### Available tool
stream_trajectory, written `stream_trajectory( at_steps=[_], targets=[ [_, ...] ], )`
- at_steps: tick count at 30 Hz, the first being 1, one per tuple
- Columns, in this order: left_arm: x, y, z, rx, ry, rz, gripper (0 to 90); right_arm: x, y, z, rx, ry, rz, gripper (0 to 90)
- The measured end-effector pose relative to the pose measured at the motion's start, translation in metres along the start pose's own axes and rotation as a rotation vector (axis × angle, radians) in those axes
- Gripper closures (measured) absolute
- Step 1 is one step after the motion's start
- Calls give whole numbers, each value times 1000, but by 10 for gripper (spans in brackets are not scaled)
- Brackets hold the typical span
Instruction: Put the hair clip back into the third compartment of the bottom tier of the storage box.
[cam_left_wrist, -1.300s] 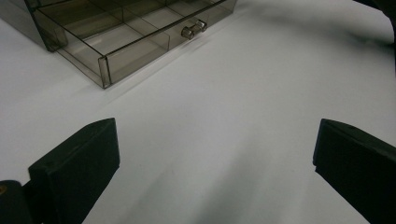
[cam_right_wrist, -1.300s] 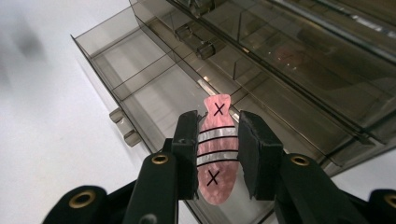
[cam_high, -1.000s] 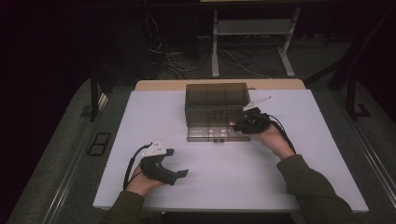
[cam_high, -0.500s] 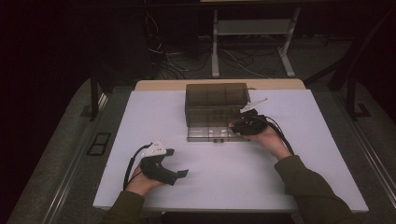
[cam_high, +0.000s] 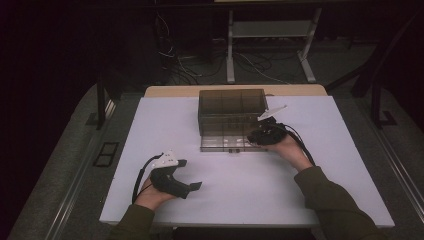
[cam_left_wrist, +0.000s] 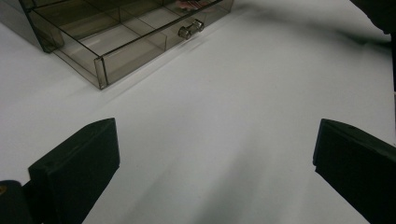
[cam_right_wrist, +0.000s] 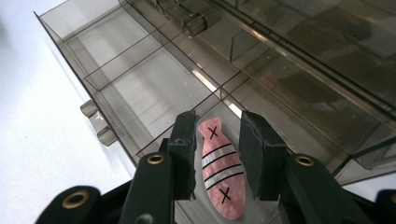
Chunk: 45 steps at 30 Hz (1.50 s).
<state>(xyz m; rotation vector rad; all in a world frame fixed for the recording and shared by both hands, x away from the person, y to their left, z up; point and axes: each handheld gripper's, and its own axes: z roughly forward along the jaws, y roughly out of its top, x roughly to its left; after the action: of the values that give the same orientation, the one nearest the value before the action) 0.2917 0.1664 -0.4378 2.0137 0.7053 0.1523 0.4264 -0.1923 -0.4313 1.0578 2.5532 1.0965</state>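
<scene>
Drawer (cam_right_wrist: 140, 93) of the smoky clear organiser (cam_high: 231, 111) stands pulled out, and I see my right gripper (cam_right_wrist: 217, 140) over its near compartment. Its jaws flank the pink striped fish-shaped piece (cam_right_wrist: 220, 175) lying there; whether they touch it, I cannot tell. My left gripper (cam_left_wrist: 210, 163), jaws spread wide, rests well short of the drawer.

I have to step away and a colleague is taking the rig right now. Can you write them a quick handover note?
Right hand-held gripper: over the open drawer of the clear organizer, jaws either side of the pink striped piece; whether it is still gripped cannot be told.
Left hand-held gripper: open, holding nothing, over the white table.
Done: drawer pulled out, piece brought to its near right compartment.
Left: probably let go if needed, back out, shut the drawer.
</scene>
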Motion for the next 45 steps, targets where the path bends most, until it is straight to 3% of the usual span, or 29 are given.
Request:
stream_trajectory(
  at_steps=[13, 23, 33, 45],
  targets=[
    [0, 0, 0, 2, 2, 2, 0, -3, 0, -12, -51, 40, 44, 554],
    [0, 1, 1, 3, -1, -1, 0, 3, 1, -22, -69, 58, 22, 474],
    [-1, 1, 2, 7, 2, 0, 0, 4, -3, -34, -86, 42, 22, 399],
    [-2, 0, 1, 5, 0, 0, 0, 4, -9, -45, -93, 27, 28, 373]
  ],
)
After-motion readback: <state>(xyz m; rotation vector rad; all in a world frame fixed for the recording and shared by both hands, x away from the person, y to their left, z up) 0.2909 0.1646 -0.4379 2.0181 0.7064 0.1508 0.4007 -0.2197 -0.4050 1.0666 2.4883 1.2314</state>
